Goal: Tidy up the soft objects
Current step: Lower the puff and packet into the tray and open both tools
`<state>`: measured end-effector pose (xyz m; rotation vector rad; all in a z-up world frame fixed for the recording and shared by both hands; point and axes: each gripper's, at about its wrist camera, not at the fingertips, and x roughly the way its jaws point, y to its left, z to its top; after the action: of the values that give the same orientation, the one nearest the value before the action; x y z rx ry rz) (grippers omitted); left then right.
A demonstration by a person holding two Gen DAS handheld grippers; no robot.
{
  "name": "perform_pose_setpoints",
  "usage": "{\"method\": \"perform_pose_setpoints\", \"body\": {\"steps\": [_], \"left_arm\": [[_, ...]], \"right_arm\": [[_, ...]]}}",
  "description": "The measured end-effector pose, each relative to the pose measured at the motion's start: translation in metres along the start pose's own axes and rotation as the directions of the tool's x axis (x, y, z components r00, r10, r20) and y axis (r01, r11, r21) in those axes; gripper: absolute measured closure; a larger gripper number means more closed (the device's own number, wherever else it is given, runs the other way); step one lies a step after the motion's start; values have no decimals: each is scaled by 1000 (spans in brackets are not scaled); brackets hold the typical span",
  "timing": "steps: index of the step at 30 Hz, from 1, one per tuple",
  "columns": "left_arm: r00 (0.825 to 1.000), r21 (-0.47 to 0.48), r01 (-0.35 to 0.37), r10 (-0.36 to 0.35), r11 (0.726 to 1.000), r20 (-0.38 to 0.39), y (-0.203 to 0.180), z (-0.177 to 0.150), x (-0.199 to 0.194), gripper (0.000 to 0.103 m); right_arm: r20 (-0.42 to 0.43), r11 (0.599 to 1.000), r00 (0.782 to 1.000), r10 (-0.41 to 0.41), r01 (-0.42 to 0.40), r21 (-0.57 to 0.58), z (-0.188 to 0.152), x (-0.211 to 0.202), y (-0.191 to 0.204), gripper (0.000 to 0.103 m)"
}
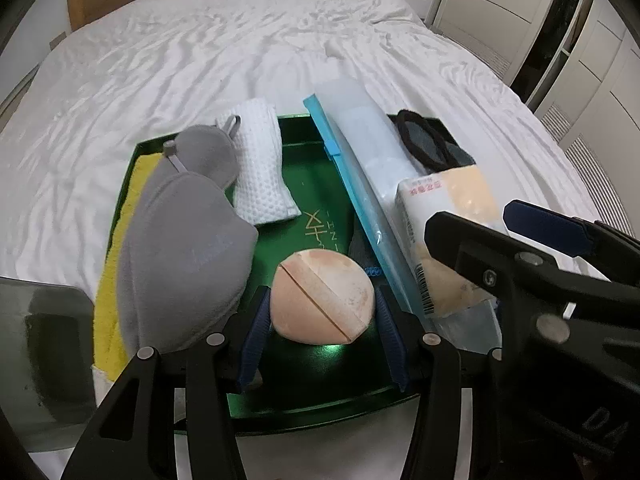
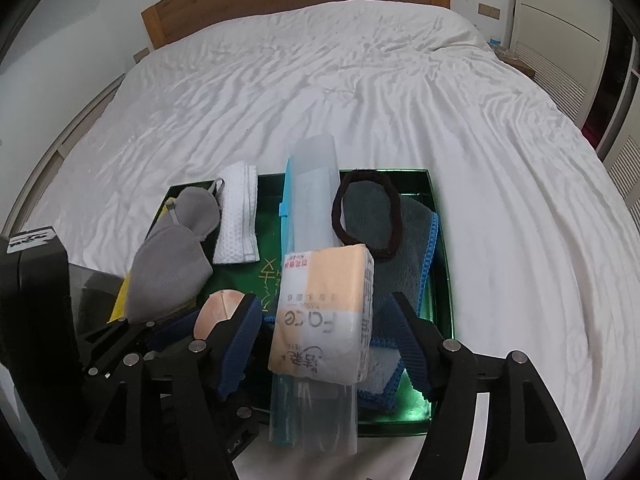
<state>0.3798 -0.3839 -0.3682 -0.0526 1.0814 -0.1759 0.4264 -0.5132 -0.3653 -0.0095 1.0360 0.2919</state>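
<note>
Left wrist view showed that most of the sorting had been done: a green tray (image 1: 304,400) on the white bed (image 1: 240,40) was already filled with a grey sleep mask (image 1: 184,248) laid over a yellow cloth (image 1: 108,300), a folded white cloth (image 1: 260,168), a long clear zip bag (image 1: 360,152), a black hair band (image 1: 424,136) and a tissue pack (image 1: 452,232). A round peach sponge (image 1: 324,296) was seen lying on the tray floor between the blue pads of the left gripper (image 1: 322,320), whose jaws were spread just wider than the sponge, so it was judged released and not pinched. In the right wrist view the right gripper (image 2: 328,332) was held with its jaws well apart on either side of the tissue pack, which rested on the zip bag above a grey towel (image 2: 404,248). Nothing was seen left on the bed outside the tray, so little beyond withdrawing both tools appeared to remain.
</note>
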Motion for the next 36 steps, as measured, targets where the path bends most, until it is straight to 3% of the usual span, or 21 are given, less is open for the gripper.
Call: {"method": "perform_pose_setpoints", "body": {"steps": [36], "left_arm": [[999, 5, -14, 14, 1000, 45, -1, -1, -32, 50]], "right_arm": [[25, 1000, 999, -23, 23, 9, 0, -20, 8, 35]]}}
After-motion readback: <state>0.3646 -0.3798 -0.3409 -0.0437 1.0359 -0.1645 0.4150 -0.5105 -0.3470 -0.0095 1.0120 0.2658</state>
